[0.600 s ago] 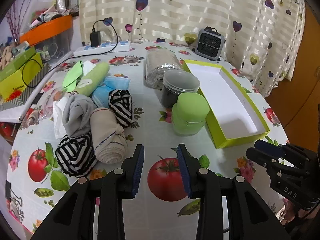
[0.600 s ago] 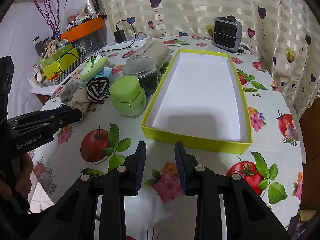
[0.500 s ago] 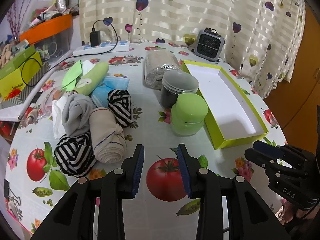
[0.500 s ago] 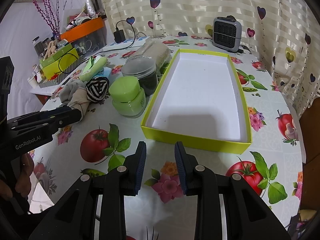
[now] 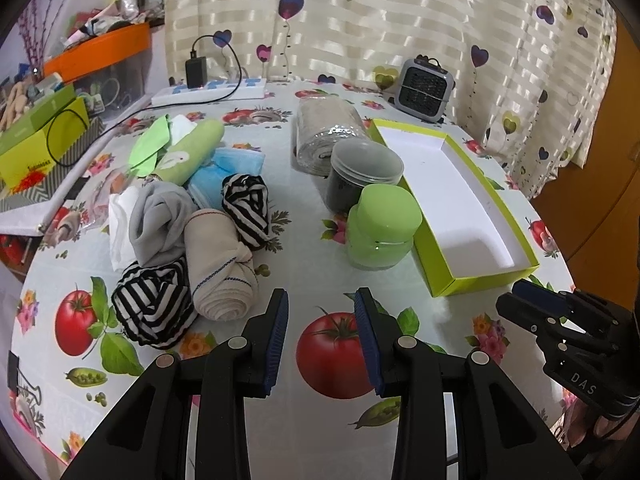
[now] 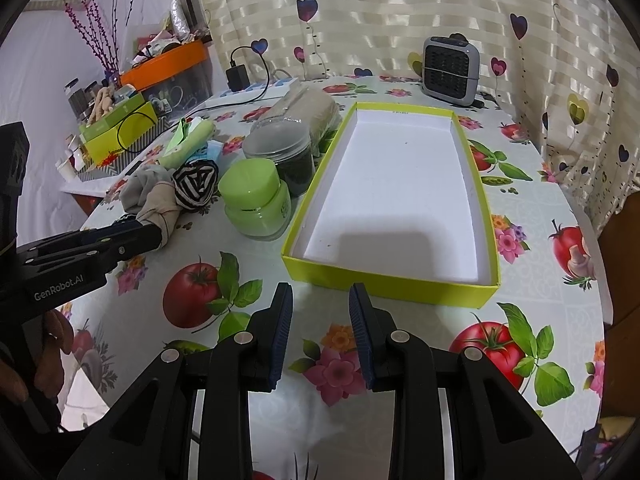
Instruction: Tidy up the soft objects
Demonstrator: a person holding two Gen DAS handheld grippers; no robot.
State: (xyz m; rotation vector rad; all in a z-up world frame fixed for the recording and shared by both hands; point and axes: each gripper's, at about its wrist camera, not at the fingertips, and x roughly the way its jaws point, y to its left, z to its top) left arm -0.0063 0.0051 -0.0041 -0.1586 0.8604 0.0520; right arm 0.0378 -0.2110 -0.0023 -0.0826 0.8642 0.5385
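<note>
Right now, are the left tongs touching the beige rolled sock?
Apart. In the left wrist view, bare tablecloth shows between the open left tongs and the beige rolled sock.

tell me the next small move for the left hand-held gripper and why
Probably ease the left hand-held gripper forward and left toward the beige rolled sock. Its jaws are open and empty, that roll lies nearest its fingertips, and the yellow-green box holds nothing yet.
</note>
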